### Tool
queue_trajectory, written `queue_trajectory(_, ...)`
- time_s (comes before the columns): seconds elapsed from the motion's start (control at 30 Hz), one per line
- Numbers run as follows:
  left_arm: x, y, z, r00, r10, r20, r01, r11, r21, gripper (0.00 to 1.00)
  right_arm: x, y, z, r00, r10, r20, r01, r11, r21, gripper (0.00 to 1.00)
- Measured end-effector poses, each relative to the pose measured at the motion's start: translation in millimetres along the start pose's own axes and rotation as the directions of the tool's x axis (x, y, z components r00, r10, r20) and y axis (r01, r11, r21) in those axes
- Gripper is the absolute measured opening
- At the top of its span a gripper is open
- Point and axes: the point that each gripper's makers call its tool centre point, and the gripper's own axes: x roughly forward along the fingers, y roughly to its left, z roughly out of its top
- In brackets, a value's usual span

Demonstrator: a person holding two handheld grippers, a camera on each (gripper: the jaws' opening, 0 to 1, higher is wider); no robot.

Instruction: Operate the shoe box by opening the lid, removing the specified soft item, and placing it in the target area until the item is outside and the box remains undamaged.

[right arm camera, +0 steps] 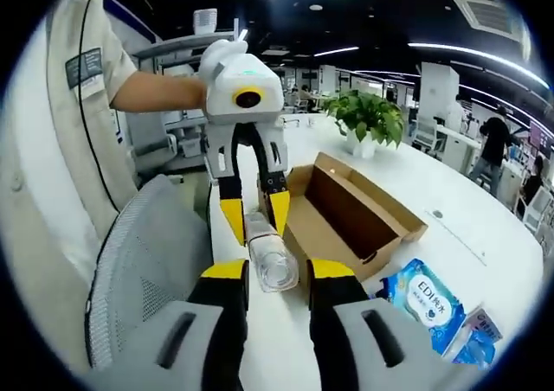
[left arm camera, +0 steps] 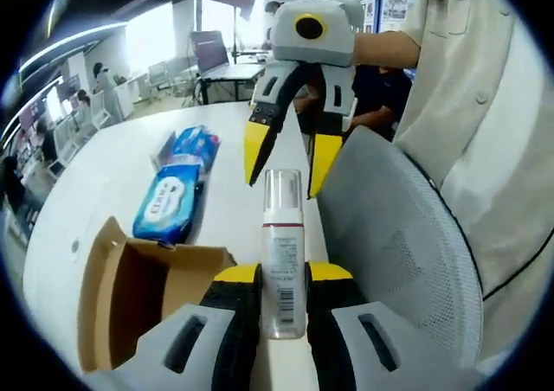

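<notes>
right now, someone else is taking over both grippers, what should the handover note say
Left gripper: shut on the clear bottle, holding it by its lower body above the table edge.
Right gripper: open, lined up with the bottle's end, not gripping it.
Shoe box: open on the white table, looks undamaged; nothing shows in the part of its inside that is in view.
Blue wet wipe packs: lying on the table beside the box.
Mesh chair back: close under both grippers.
Done: lid open, bottle lifted.
Left: set the bottle down in the target area, which I cannot identify here.
</notes>
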Motion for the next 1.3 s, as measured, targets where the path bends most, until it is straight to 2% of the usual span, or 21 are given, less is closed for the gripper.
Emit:
queue_trajectory(0.27, 0.6, -4.2, 6.0, 0.999, -0.017, 0.029, 0.016, 0.999, 0.031, 0.17, 1.3, 6.3, 2.6, 0.999, 0.034, -0.014, -0.035, 0.998, -0.046, 0.18)
queue_trajectory(0.53, 2.9, -4.5, 3.9, 0.999, -0.023, 0.032, 0.021, 0.998, 0.064, 0.17, 1.2, 11.5, 5.5, 0.998, 0.06, -0.034, -0.062, 0.994, -0.091, 0.16)
queue_trajectory(0.73, 6.5, -3.6, 2.7, 0.999, -0.023, 0.031, 0.022, 0.999, 0.04, 0.18, 1.8, 11.2, 5.0, 0.997, 0.057, -0.057, -0.062, 0.994, -0.089, 0.15)
queue_trajectory(1.3, 7.5, 1.0, 6.8, 0.998, 0.001, 0.055, -0.004, 0.999, 0.041, 0.21, -1.0, 7.4, 7.0, 0.996, 0.063, -0.066, -0.07, 0.992, -0.106, 0.15)
